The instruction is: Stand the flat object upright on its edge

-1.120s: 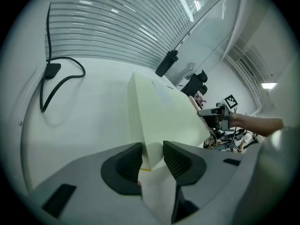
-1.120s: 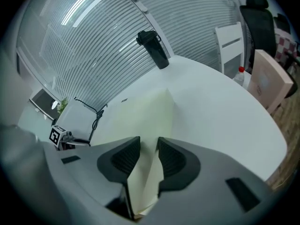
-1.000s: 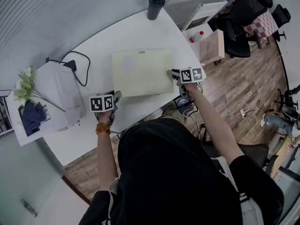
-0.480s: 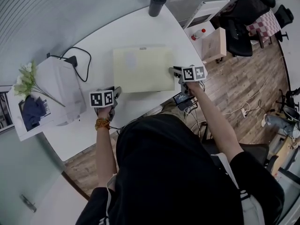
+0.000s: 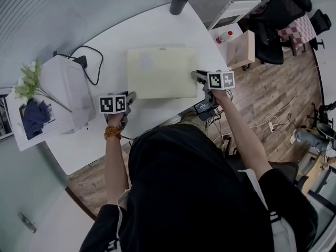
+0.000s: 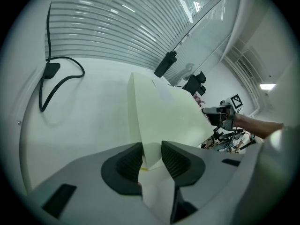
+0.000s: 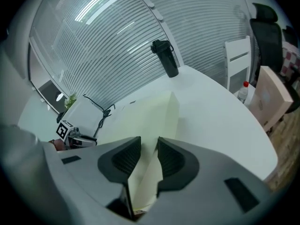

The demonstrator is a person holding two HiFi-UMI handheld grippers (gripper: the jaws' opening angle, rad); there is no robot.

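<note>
Left claw (image 6: pixel 152 154): its jaws have just been closing. The pads now clamp the near-left corner of the flat board (image 5: pixel 160 72), and that corner fills the gap between them.
Right claw (image 7: pixel 149 153): it is clamped on the near-right corner of the same board, with the corner running in between its two pads.
Flat board: it lies face down in the middle of the white desk (image 5: pixel 157 30), with a long edge toward the person. Both near corners are in the claws. Its far edge points toward the black tumbler (image 5: pixel 180 0), which stands well apart from it.
Change: since a second ago, neither claw has left its corner and the board has not come off the desk. The tightening of the left grip is the only real difference.
Meaning for the task: this looks like the end of the grasp, with both sides now secured. Standing the board up has not yet begun.
Next move, as a guess: raise the near edge with both claws together so the board pivots on its far edge.
Risk: the desk looks smooth, so the far edge may slide away. The corner grips are shallow, and an uneven lift could twist the board out of a claw.
</note>
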